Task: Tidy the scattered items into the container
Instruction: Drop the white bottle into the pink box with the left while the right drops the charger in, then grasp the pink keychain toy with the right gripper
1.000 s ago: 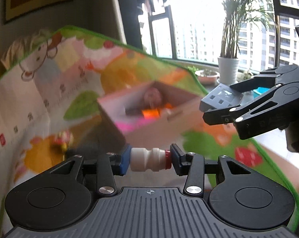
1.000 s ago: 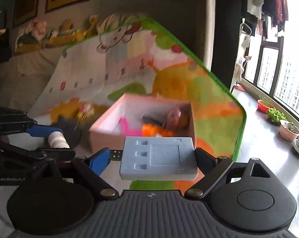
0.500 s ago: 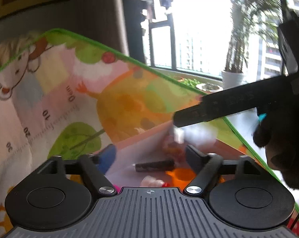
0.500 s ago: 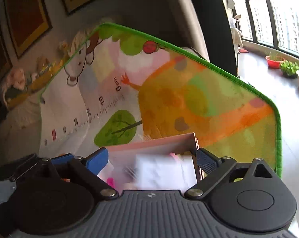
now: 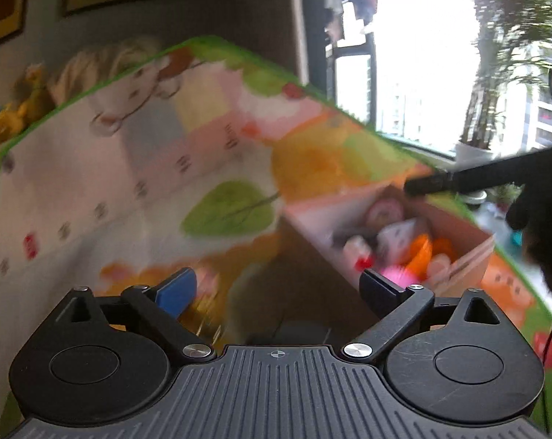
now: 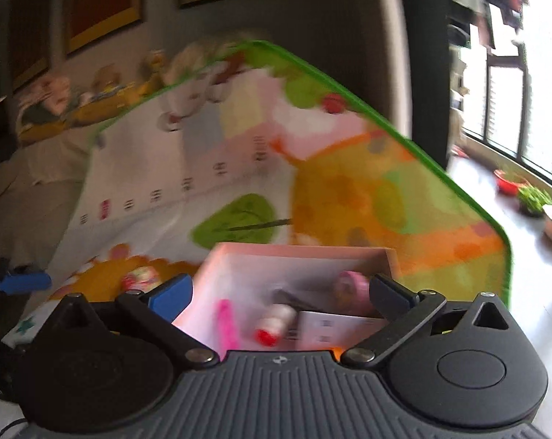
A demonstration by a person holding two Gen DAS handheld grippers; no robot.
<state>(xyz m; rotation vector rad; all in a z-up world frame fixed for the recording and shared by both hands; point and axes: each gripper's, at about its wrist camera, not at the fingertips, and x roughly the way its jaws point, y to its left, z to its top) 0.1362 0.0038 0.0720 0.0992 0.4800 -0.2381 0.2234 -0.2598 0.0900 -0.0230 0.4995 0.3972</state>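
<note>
Both my left gripper (image 5: 278, 285) and right gripper (image 6: 280, 292) hang spread and empty; the box (image 6: 298, 256) sits at 12 o'clock, one toy (image 6: 140, 278) at 10 o'clock risks being missed.

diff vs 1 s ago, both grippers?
Both let go. The left hand-held gripper dropped the white bottle, the right hand-held gripper the grey block; both now lie in the pink box. Jaws open. Box unmoved on the mat.
</note>
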